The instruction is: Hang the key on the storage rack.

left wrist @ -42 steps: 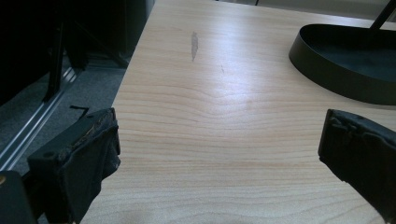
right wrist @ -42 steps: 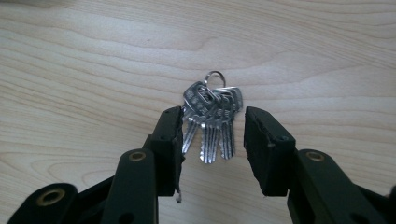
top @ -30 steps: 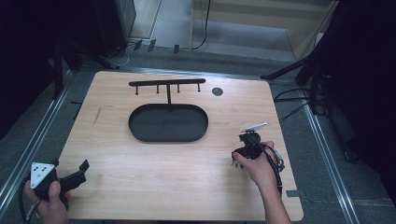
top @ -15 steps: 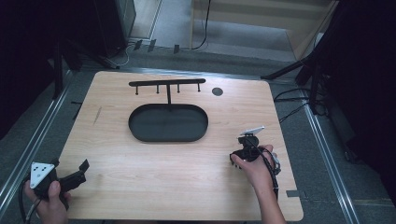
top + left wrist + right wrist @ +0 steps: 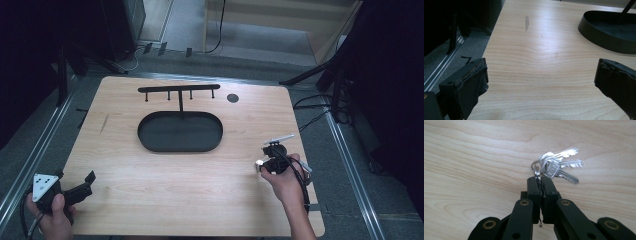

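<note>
The right tongs [image 5: 540, 181] were clamped on the ring of a bunch of keys [image 5: 556, 166], low over the wooden surface [image 5: 200, 190], to the right of and nearer than the black oval tray [image 5: 180, 132]. The left tongs [image 5: 541, 82] hung wide apart, gripping nothing, to the tray's near left.

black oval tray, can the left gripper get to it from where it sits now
Probably yes. The left gripper is open and holds nothing, and bare tabletop lies between it and the black oval tray; nothing stands in the way.
</note>
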`<state>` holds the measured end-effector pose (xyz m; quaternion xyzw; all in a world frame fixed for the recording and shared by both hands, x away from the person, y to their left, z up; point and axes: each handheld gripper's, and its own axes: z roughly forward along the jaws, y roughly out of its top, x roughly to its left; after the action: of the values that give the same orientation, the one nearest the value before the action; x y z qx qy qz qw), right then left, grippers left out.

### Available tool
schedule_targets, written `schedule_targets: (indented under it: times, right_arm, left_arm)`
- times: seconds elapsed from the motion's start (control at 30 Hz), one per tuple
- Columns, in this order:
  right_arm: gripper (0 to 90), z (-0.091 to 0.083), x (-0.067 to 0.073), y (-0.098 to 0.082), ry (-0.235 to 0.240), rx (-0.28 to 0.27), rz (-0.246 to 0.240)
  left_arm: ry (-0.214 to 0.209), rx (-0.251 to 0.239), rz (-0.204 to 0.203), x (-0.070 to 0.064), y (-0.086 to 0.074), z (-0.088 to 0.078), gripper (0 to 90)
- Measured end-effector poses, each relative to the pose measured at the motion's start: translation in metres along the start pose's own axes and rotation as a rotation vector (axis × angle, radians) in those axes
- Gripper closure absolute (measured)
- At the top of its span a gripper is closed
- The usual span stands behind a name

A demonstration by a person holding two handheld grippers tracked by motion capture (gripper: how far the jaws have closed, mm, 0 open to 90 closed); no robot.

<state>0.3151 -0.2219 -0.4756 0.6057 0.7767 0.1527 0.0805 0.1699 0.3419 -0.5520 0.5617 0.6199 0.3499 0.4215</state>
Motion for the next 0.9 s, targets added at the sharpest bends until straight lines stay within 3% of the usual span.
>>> schedule_targets:
  times: [0.23,0.57,0.8,0.9]
  right_arm:
    - [87.8,-0.03,0.01,0.017,0.01,-0.02,-0.06]
    - [87.8,-0.06,0.029,0.054,0.045,-0.025,-0.074]
    - [87.8,-0.072,0.046,0.076,0.036,-0.032,-0.096]
    - [87.8,-0.08,0.057,0.091,0.054,-0.047,-0.094]
  left_arm:
    - [0.0,0.0,-0.001,0.0,0.0,0.0,0.0]
    - [-0.001,0.0,0.0,0.0,0.0,0.0,0.0]
    - [-0.003,0.001,-0.002,0.0,0.0,0.0,0.0]
    - [-0.003,0.001,-0.002,0.0,0.0,0.0,0.0]
